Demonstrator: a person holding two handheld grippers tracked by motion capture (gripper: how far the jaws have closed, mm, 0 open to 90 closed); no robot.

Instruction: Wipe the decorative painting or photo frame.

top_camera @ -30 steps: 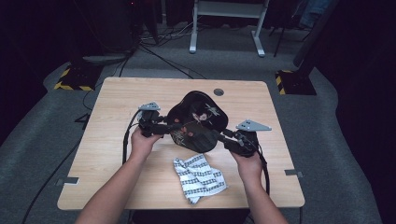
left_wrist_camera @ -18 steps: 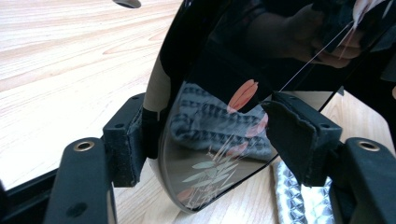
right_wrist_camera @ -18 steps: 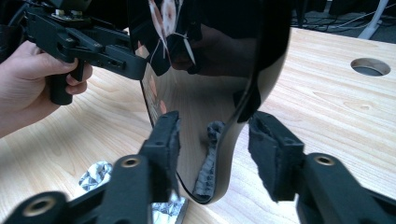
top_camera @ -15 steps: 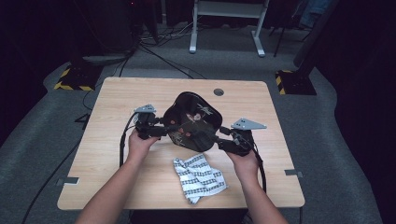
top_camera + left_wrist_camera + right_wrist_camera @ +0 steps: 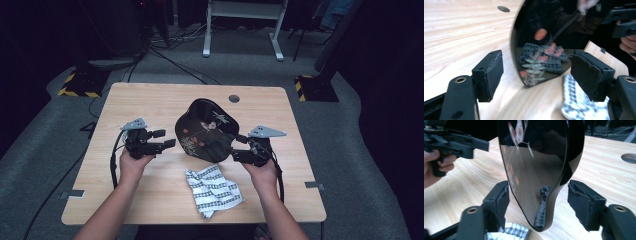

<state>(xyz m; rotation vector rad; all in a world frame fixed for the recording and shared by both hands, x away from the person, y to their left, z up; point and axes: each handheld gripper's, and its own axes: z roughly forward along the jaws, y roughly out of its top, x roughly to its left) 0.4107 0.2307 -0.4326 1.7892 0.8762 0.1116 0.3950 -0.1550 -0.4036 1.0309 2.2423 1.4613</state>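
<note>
Nearest to me in the high view, my two forearms come in from the bottom edge; between them, just short of both grippers, a black-and-white patterned cloth (image 5: 214, 190) lies crumpled on the wooden table (image 5: 150, 100).

My left gripper (image 5: 165, 138) sits just to the left of the glossy black tray (image 5: 207, 130), jaws spread wide and holding nothing; in the left gripper view the tray's dark rim stands ahead between the two pads, apart from both, its lacquer mirroring the cloth and some red and green painted motifs; the cloth itself lies below and beyond the right-hand pad.

My right gripper (image 5: 239, 146) is at the tray's near right edge, jaws also parted; in the right gripper view the tray (image 5: 541, 170) rises tilted on edge in the gap between the pads; its lower rim sits close to the left pad, though I cannot tell whether it touches; the right pad is clear of it; so I read this gripper as open, not clamped on the tray; a corner of the cloth (image 5: 507, 231) peeks out under the left jaw, and the other hand with its gripper shows farther off at upper left.

Beyond the tray, a round hole (image 5: 233, 98) marks the tabletop near its far edge; past the table stand a white frame's legs (image 5: 240, 30) and cables on grey floor.
</note>
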